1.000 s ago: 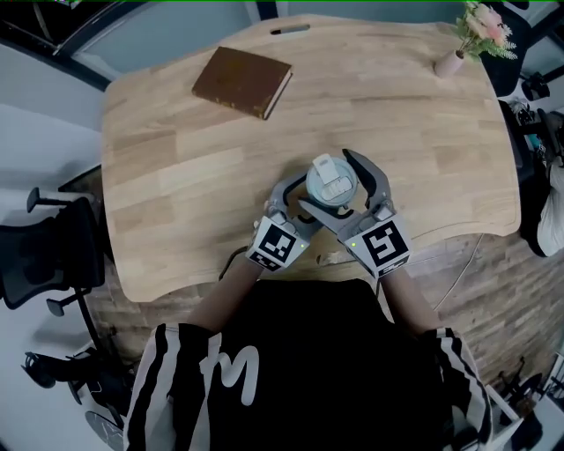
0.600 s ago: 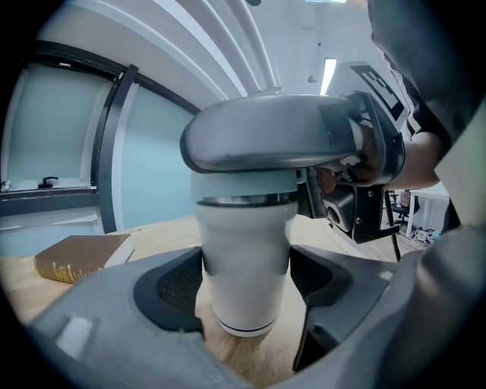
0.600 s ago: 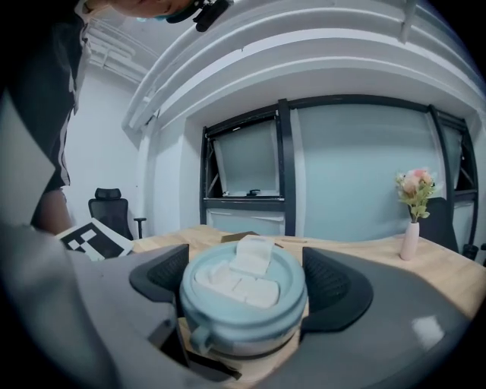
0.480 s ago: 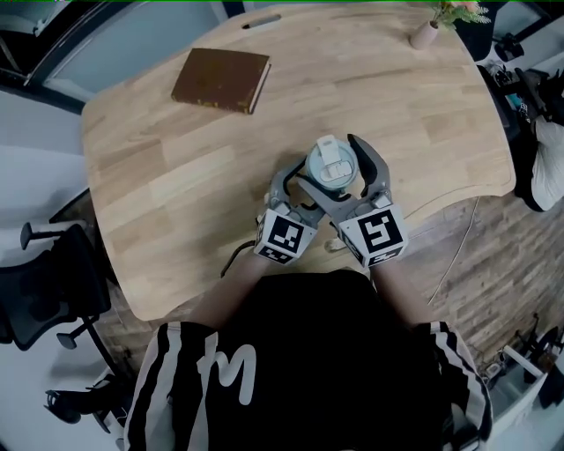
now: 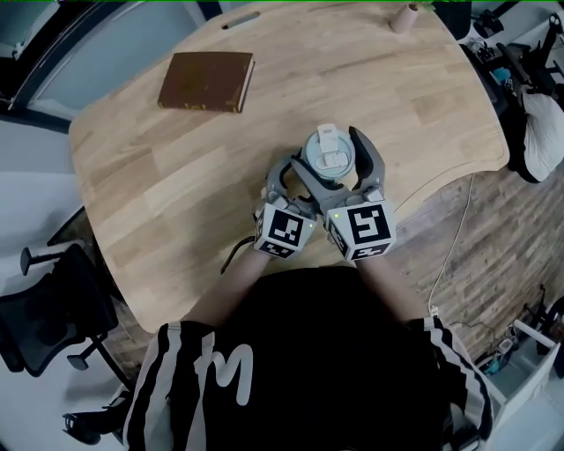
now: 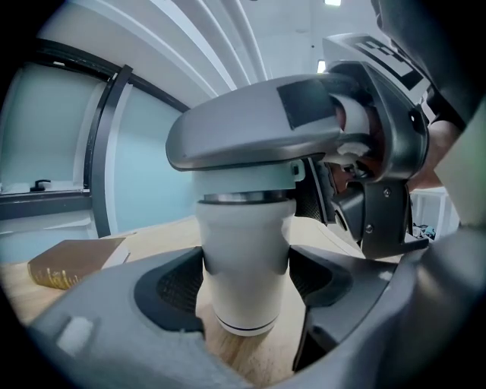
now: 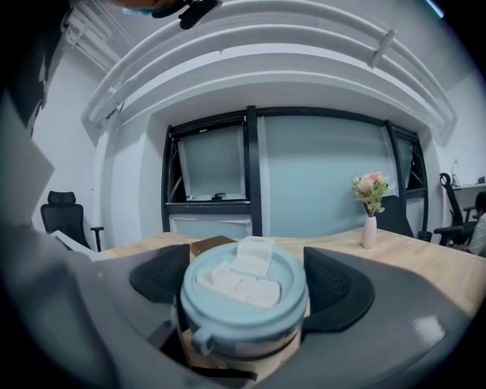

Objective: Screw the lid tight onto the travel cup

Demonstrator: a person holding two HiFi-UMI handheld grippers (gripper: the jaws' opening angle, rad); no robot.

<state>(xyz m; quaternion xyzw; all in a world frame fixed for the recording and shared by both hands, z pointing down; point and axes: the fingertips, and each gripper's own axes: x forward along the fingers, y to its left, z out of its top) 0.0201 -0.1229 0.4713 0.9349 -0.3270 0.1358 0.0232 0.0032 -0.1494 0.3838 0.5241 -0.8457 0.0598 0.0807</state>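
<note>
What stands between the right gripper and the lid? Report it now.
Nothing visible does. The right gripper has its pads against both sides of the lid, which sits on top of the travel cup. The left gripper clamps the cup's body.

At centre frame, near the lower edge of the table (image 5: 414,106), the travel cup (image 6: 244,266) stands upright with the lid (image 5: 328,158) on top. The left gripper (image 5: 295,181) comes in from the lower left, its jaws touching either side of the cup's body below the lid. The right gripper (image 5: 342,172) crosses above it from the lower right, jaws against the lid's two sides. A book (image 5: 205,82) lies on the table at upper left, well apart. A vase (image 5: 404,18) stands at the top edge, a chair (image 5: 44,317) at lower left, off the table
</note>
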